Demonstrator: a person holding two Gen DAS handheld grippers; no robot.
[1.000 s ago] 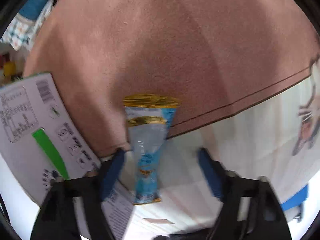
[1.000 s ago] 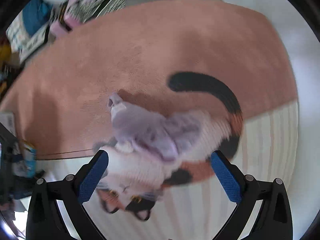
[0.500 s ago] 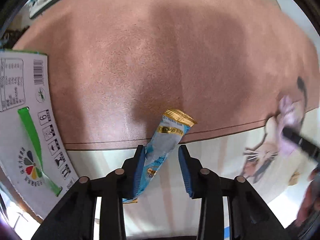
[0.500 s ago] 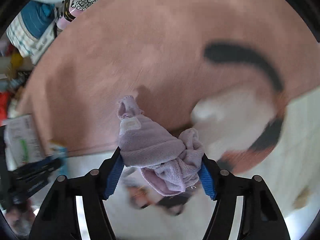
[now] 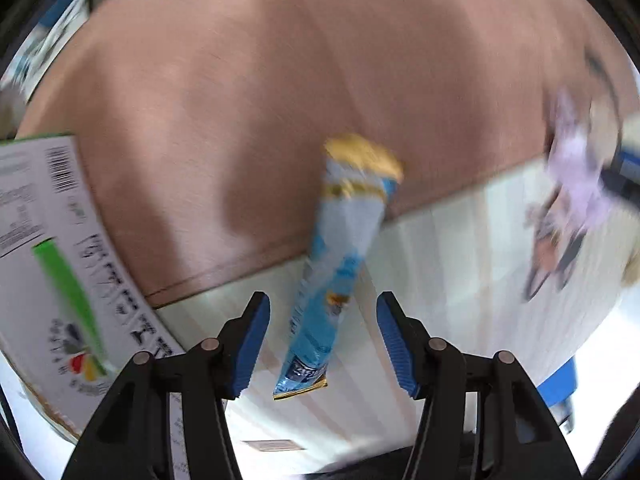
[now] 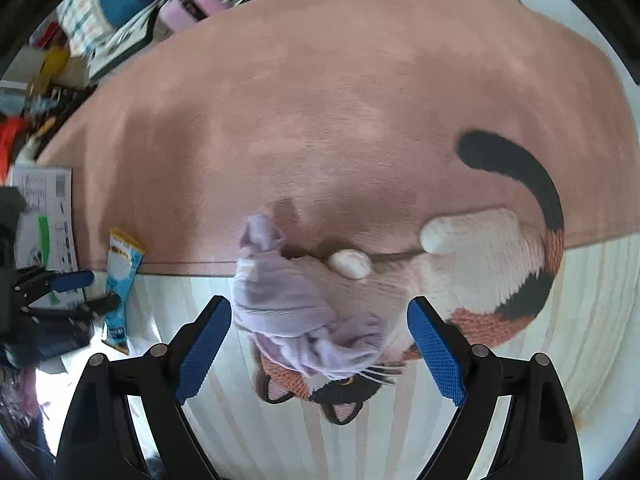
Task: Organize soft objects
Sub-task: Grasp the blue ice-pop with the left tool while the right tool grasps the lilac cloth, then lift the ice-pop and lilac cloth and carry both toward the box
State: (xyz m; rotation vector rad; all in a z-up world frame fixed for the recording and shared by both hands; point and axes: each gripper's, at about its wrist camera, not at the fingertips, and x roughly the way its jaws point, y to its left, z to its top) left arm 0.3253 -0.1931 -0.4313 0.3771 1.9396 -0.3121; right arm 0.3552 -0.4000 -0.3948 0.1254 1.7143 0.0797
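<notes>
Left wrist view looks along the left gripper (image 5: 322,342), whose ribbed blue fingers (image 5: 250,342) stand apart with a slim snack packet (image 5: 340,256) lying between them, touching neither. That packet is glossy blue film with crimped gold ends, long and narrow, resting across the line where the pink pile of the rug (image 5: 248,92) meets its cream striped part. Only this view shows the print on the white cardboard box (image 5: 52,248) at left: a barcode, a green stripe and handling symbols. Its right edge is blurred, showing the lilac cloth only as a smear.

Right wrist view gives that cloth sharply. The right gripper (image 6: 320,346) has its fingers (image 6: 202,350) spread wide, with the lilac cloth (image 6: 288,304) bunched loosely between them, free of both pads. It is thin, soft fabric, crumpled and twisted into a knob at the far end, lying on the woven calico cat (image 6: 480,280) pictured on the rug. Farther off, this view alone takes in the cat's black curved tail and a clutter of fabrics and bags (image 6: 132,12) beyond the rug.
</notes>
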